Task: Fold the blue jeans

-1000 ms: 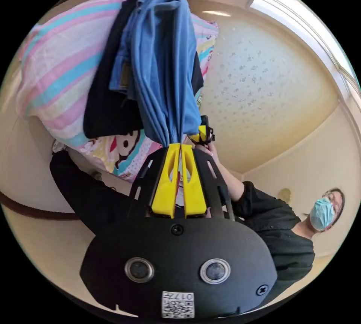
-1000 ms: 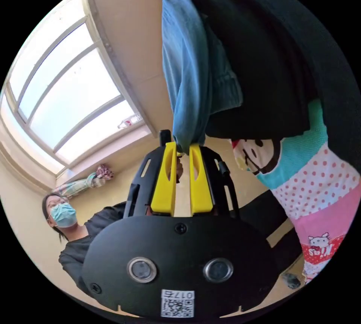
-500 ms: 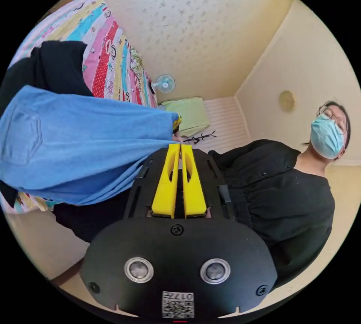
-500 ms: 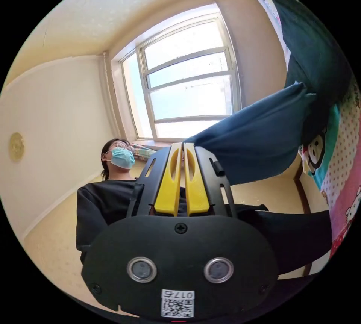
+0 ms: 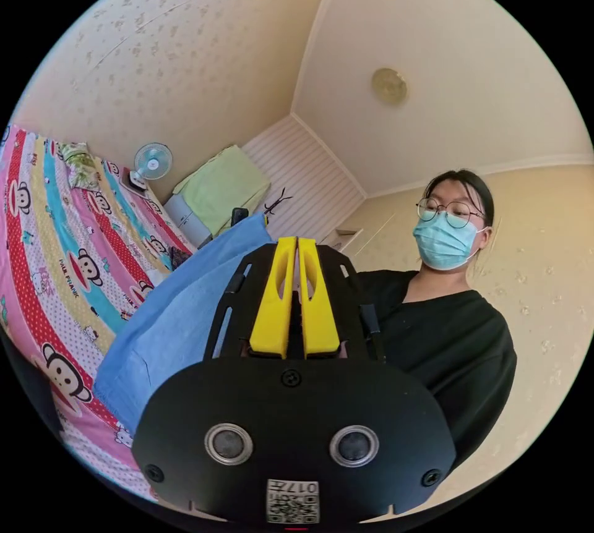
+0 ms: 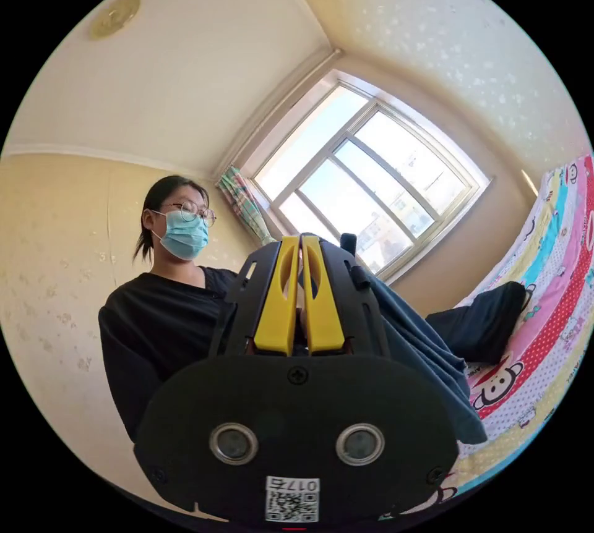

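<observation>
Blue denim, the jeans (image 5: 179, 323) hang over the patterned bed (image 5: 55, 261); the left hand-held gripper (image 5: 297, 243) and the right hand-held gripper (image 6: 302, 242) look closed, grip unclear. Keep both edges level while lowering.

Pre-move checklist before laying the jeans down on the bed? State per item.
1. Left gripper jaws closed: ok.
2. Right gripper jaws closed: ok.
3. Blue jeans pinched by both: cannot tell, the cloth runs beside each body and no fabric shows between the tips.
4. Jeans hang over the bedsheet: ok.
5. Black garment lies on the sheet near the jeans: not ok.
6. Legs aligned: cannot tell.
</observation>
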